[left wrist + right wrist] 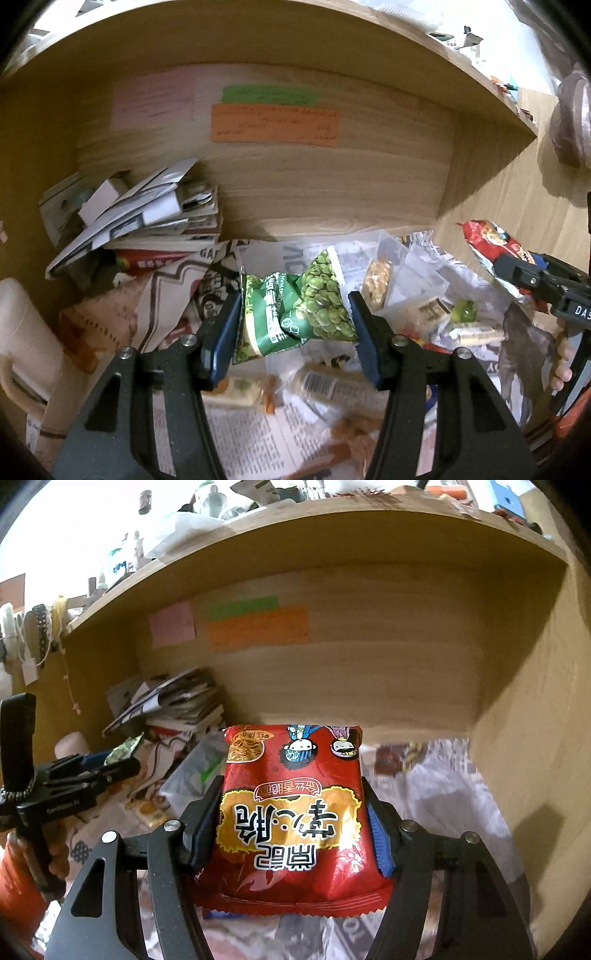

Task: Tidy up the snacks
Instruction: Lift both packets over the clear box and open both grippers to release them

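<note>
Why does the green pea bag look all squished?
It is crumpled, not flat. The left gripper is shut on the green pea bag, whose middle is pinched and creased between the blue pads.

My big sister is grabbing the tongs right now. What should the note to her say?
Left tongs: shut on the crumpled green pea snack packet, held up over the pile.
Right tongs: shut on the red foil noodle snack packet, also held up.
Still loose on the newspaper-covered desk: a clear bag of pale nuts, wrapped snack bars and other small packets.
At back left of the wooden cubby: a stack of papers and books.
Done: two packets picked up.
Left: put both down somewhere tidy, then sort the loose ones. No snack container is clearly in view.
</note>
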`<control>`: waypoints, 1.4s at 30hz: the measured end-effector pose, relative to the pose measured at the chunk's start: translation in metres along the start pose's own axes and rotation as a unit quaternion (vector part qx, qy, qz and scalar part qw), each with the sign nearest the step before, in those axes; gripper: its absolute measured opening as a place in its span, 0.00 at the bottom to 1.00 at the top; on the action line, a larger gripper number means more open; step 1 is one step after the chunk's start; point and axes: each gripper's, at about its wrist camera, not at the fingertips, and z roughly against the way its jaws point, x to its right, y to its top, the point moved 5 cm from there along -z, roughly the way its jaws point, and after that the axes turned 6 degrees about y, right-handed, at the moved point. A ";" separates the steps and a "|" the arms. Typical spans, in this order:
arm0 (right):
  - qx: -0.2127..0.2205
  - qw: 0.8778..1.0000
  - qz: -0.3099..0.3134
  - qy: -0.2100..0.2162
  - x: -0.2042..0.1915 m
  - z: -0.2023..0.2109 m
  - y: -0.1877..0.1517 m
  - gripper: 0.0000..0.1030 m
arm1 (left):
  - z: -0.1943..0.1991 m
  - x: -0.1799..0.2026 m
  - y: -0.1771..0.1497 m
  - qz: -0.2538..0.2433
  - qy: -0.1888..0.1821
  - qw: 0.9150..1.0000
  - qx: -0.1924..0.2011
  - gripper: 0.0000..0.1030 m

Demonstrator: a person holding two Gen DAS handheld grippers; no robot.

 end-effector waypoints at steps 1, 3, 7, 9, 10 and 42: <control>0.000 1.000 0.000 0.000 0.002 -0.005 0.003 0.62 | -0.004 0.000 0.002 0.000 -0.001 1.000 -0.001 0.55; 0.000 1.000 0.000 0.001 0.004 -0.011 0.007 0.62 | -0.012 0.001 0.007 0.001 -0.004 1.000 -0.005 0.55; -0.007 1.000 -0.005 0.002 0.012 -0.027 0.013 0.62 | -0.031 0.002 0.013 0.007 -0.008 1.000 -0.017 0.55; -0.012 1.000 -0.007 0.000 0.016 -0.037 0.015 0.62 | -0.041 0.004 0.015 0.011 -0.011 1.000 -0.026 0.55; -0.015 1.000 -0.008 -0.001 0.019 -0.041 0.015 0.62 | -0.046 0.004 0.015 0.012 -0.012 0.999 -0.031 0.55; -0.096 0.995 -0.006 -0.008 0.046 -0.114 0.008 0.81 | -0.117 0.029 0.006 -0.015 -0.029 0.993 -0.114 0.64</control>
